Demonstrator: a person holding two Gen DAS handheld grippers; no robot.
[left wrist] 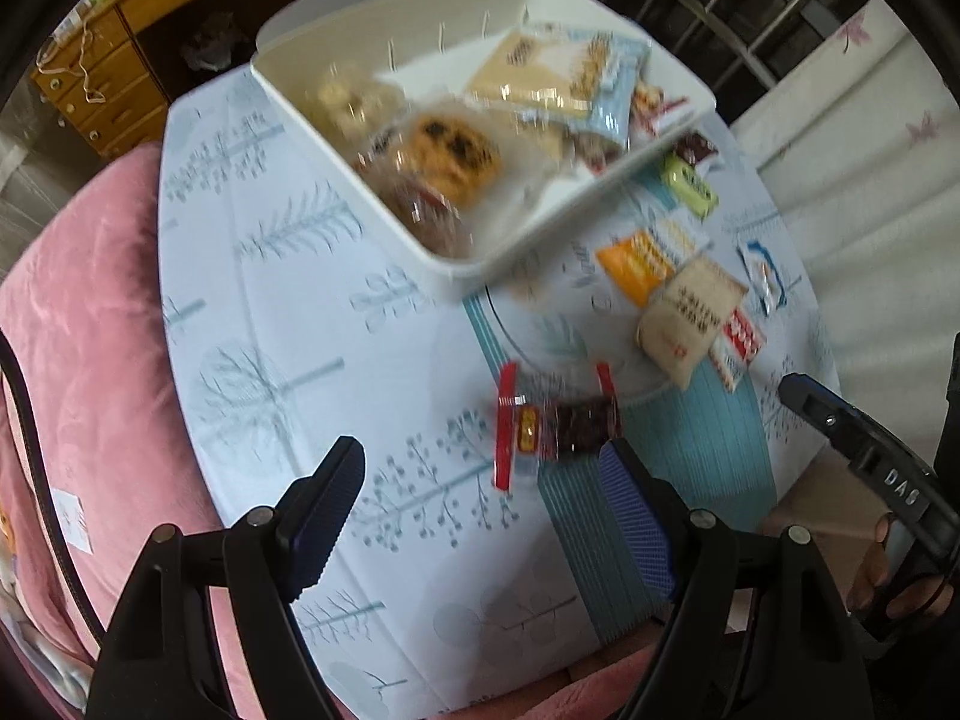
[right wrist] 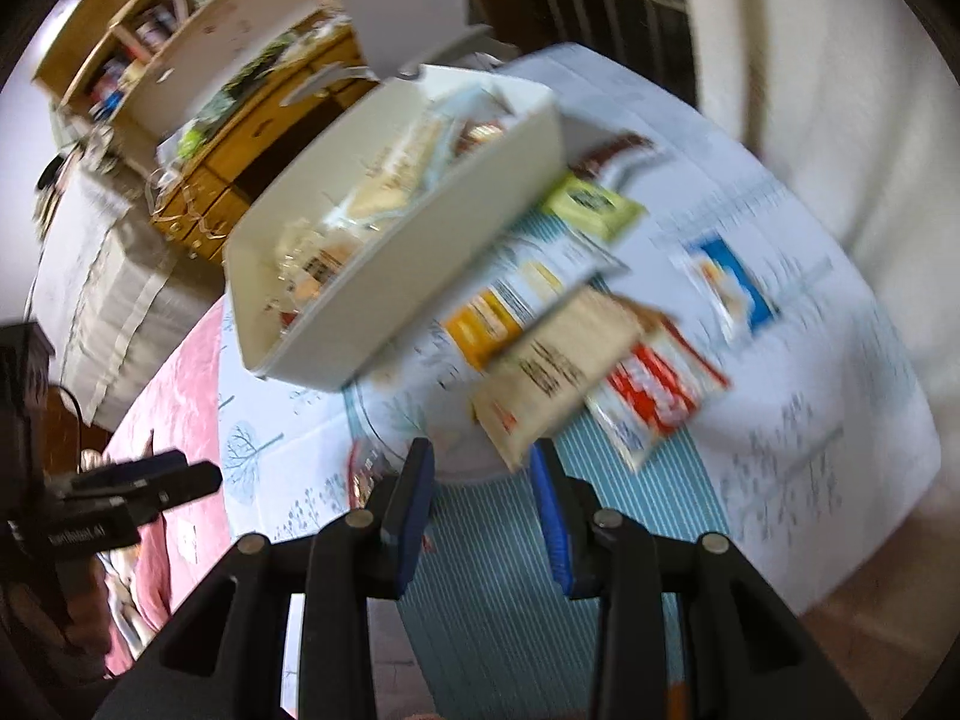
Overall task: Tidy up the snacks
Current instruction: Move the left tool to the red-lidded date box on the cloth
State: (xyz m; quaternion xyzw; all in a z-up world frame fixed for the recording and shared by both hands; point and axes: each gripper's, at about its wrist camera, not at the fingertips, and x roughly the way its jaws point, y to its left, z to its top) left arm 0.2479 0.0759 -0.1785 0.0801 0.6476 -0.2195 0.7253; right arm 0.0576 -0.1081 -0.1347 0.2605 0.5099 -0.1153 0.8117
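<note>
Nearest each lens are the 2 hand-held tools. The left gripper points steeply down with its jaws set wide and nothing between them, positioned, by judgement, to take the red-ended snack packet that lies flat on the tablecloth just ahead of its right finger. The right gripper stands with a narrower gap, its pads touching nothing, directly in front of the beige packet; that packet overlaps a red-and-white packet and lies beside an orange packet. Farther out lie a blue-and-white packet, a green packet and a brown packet, all loose on the cloth, presumably awaiting sorting. Beyond them the white bin sits near the table's far side and already holds several wrapped cakes and biscuit packs; it is judged to be the collecting place. Motion blur smears both views, so printed labels are unreadable and the bin's contents cannot be counted. The bin's far corner is cut off in the left view, and the red-ended packet is mostly hidden behind a finger in the right view. A pink cushion and wooden drawers lie beyond.
</note>
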